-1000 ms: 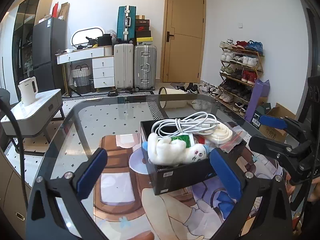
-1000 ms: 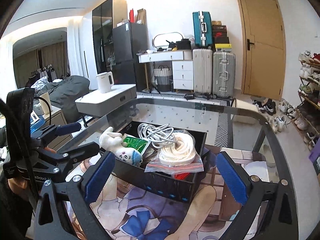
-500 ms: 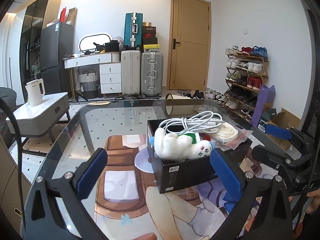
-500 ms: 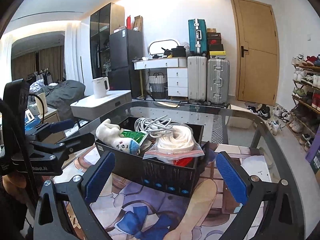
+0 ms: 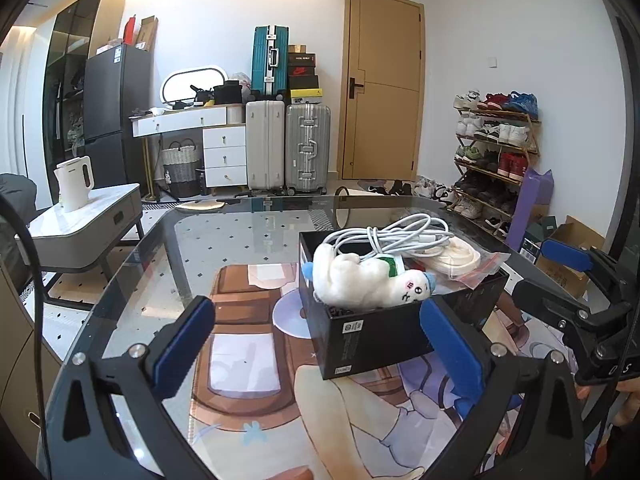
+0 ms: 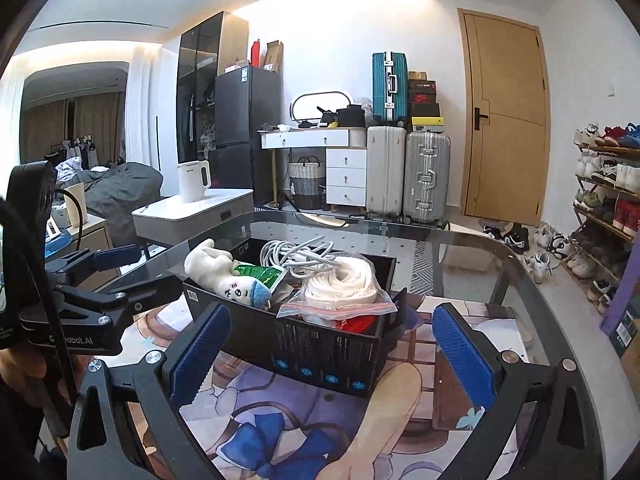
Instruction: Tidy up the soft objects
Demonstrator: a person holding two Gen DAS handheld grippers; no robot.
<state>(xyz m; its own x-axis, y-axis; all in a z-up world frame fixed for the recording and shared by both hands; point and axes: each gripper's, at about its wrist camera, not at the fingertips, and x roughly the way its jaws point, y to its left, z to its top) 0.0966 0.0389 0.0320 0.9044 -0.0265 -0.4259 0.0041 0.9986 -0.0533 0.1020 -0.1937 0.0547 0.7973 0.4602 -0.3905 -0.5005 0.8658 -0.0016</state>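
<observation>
A black box [image 5: 372, 332] stands on the glass table [image 5: 224, 240]; it also shows in the right wrist view [image 6: 320, 356]. In it lie a white plush toy [image 5: 368, 280] [image 6: 228, 276], a white cable bundle [image 5: 400, 236] [image 6: 298, 254], a bagged coil of white rope [image 5: 456, 258] [image 6: 344, 286] and a green packet [image 6: 258, 274]. My left gripper [image 5: 320, 354] is open and empty, just in front of the box. My right gripper [image 6: 332, 346] is open and empty, its pads flanking the box's near side without touching.
A printed cartoon mat [image 5: 256, 360] lies under the glass. A side table with a white kettle [image 5: 74, 184] stands to the left. Suitcases [image 5: 288, 146], a dresser, a door and a shoe rack [image 5: 496, 160] line the far walls.
Both grippers have pulled back and risen slightly, so the box sits a little farther and lower in view. Both stay open and the box contents are unchanged.
</observation>
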